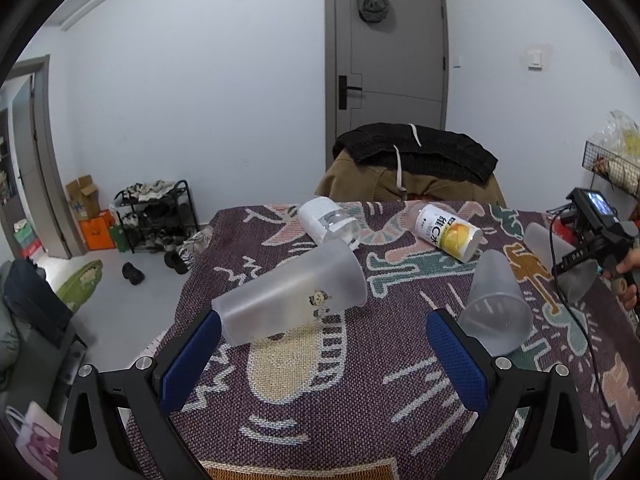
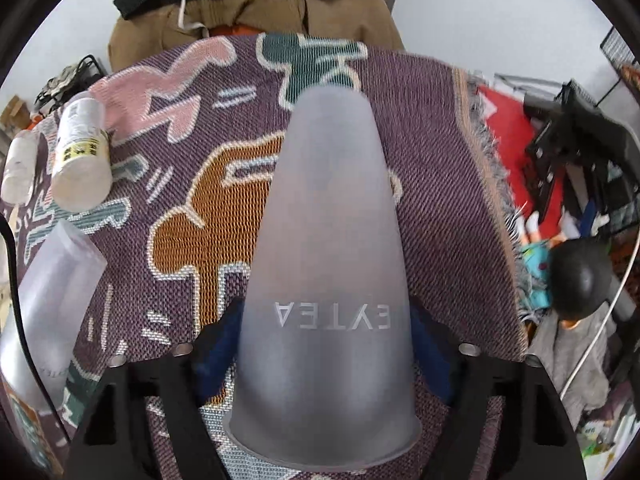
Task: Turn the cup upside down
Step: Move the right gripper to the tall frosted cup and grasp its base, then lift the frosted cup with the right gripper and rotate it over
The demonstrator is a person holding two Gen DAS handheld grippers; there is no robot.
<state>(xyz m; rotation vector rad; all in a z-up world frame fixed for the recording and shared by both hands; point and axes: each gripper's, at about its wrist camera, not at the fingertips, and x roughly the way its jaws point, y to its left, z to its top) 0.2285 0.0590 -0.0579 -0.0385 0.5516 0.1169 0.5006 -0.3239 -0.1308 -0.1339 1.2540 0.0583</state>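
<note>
While my right gripper (image 2: 326, 344) pinches a frosted cup (image 2: 324, 264) between its blue pads (image 2: 218, 344), the cup lies lengthwise along the fingers, with its wide rim nearest the camera and its closed base pointing away from me over the patterned blanket (image 2: 432, 160). Raised lettering on its wall reads upside down from my seat. Off to the left of this gripper I see another frosted cup (image 2: 52, 304) lying on its side, and farther ahead on that side a yellow-label bottle (image 2: 82, 152) and a smaller white bottle (image 2: 18, 168), both tipped over.

My left gripper (image 1: 324, 336) is spread wide, its blue pads (image 1: 192, 364) holding nothing. Just ahead of its left finger lies a cartoon-sticker cup (image 1: 296, 292) on its side, base close to the pad though I cannot tell whether they touch, mouth turned away to the right. Beside the right finger a clear cup (image 1: 496, 308) rests on the blanket with its open mouth facing me. Beyond them lie the white bottle (image 1: 326, 220) and the yellow-label bottle (image 1: 448, 232). Far to the right, my other hand (image 1: 628, 276) and its rig show with the pinched cup (image 1: 560, 256).
</note>
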